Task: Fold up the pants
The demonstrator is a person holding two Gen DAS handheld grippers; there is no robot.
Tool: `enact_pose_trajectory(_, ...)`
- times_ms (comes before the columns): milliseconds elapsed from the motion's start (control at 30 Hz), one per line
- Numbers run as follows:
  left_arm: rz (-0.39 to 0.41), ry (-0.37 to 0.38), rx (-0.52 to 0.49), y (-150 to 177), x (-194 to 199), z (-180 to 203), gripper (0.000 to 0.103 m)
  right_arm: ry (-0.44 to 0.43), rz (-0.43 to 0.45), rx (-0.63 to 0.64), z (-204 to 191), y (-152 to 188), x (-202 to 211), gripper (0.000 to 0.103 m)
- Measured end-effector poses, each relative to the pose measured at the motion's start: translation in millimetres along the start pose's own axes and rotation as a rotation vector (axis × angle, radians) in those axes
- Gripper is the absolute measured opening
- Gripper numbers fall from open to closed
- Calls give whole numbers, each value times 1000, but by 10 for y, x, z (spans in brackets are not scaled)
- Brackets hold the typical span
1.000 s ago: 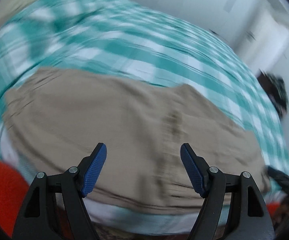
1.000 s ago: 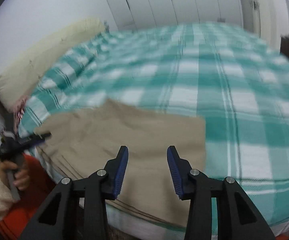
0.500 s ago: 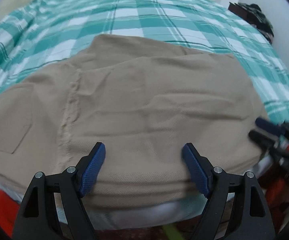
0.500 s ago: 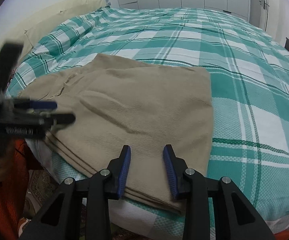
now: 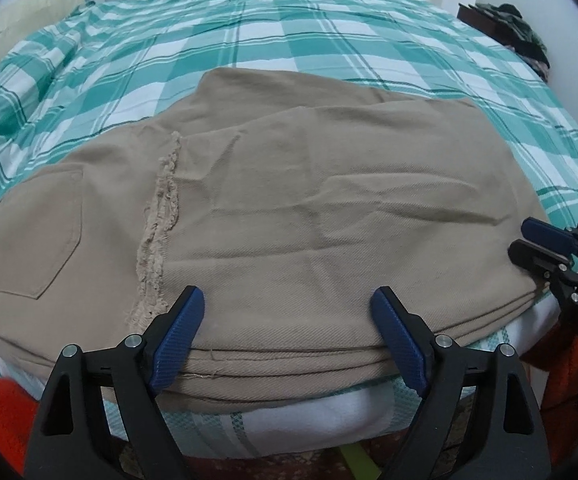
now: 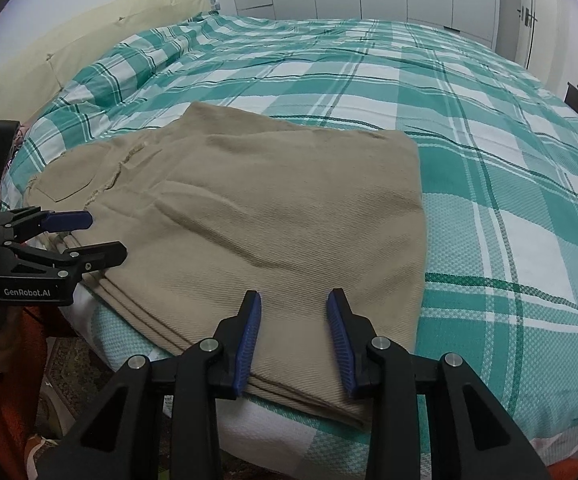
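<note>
While the folded tan pants [image 5: 289,200] lie flat at the near edge of the bed [image 6: 489,160], the left gripper [image 5: 285,334] hovers by their near hem toward the pocket end, its jaws spread wide, having just been opening, gripping nothing. Farther right along that hem, the right gripper [image 6: 293,338] holds its jaws partly open, also empty.

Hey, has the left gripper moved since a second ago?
Yes. In the right wrist view the left gripper has come in from the left edge over the near edge of the pants, its jaws just opening wider, nothing between them.
</note>
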State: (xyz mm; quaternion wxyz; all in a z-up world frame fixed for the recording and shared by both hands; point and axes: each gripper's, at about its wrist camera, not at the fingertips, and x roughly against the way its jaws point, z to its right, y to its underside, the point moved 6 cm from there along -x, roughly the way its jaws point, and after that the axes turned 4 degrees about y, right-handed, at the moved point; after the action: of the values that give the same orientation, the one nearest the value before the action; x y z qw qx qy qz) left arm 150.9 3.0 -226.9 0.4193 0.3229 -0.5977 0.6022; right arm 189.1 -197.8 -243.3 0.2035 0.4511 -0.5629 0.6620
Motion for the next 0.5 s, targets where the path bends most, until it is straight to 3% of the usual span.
enact_pose_trajectory(500,0,-12,-8,4,-7,9,89,0,1,0,9,7,-4,36)
